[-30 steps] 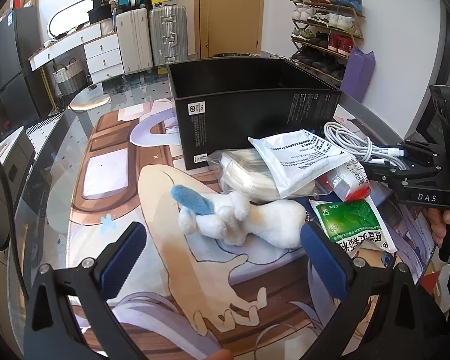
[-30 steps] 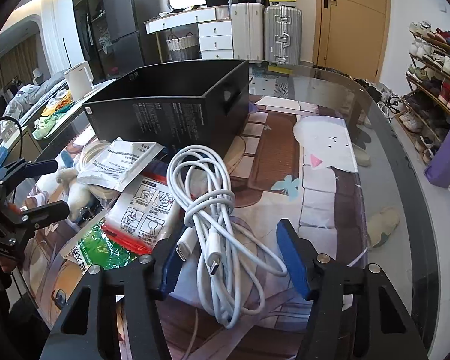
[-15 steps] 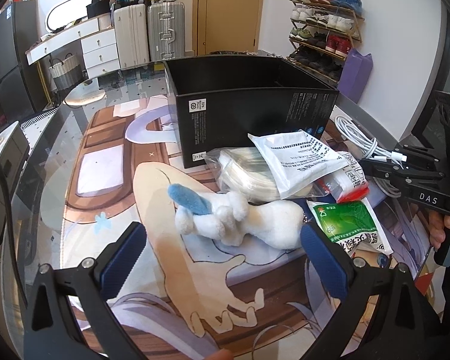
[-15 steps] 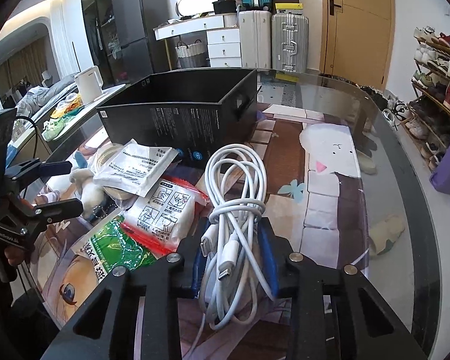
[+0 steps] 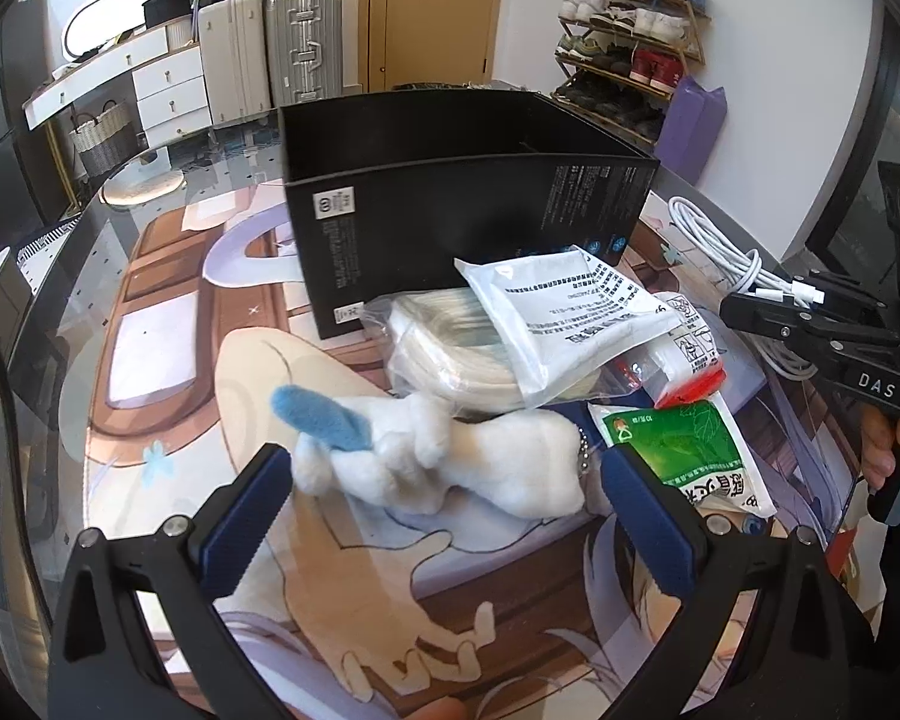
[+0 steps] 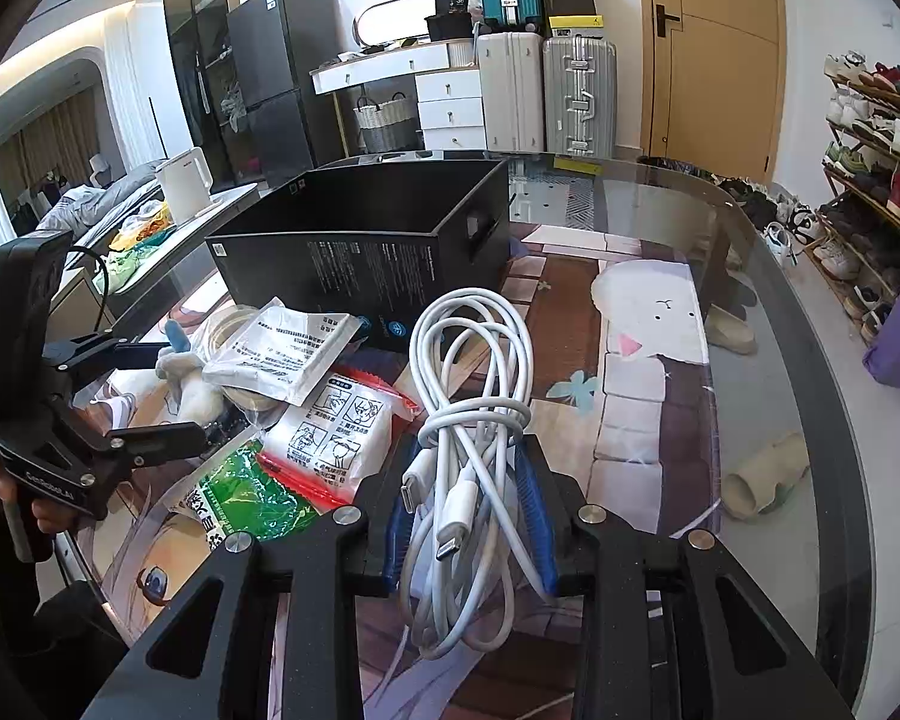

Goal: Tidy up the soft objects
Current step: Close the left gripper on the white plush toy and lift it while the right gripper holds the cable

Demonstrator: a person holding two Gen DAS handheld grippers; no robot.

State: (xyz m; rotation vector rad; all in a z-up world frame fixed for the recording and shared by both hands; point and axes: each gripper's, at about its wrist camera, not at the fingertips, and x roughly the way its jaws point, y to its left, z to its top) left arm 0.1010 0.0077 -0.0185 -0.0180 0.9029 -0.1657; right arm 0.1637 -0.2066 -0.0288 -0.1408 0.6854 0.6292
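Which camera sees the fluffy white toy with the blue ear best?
The left wrist view. The plush toy lies whole and close there, between the open left claw. In the right wrist view the toy is small and far off, half hidden behind the white packet.

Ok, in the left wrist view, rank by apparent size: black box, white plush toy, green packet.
1. black box, clearly largest though farthest.
2. white plush toy.
3. green packet, looks smallest, but it is partly hidden, so this is unsure.

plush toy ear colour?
Blue, on the white plush toy; clearest in the left wrist view.
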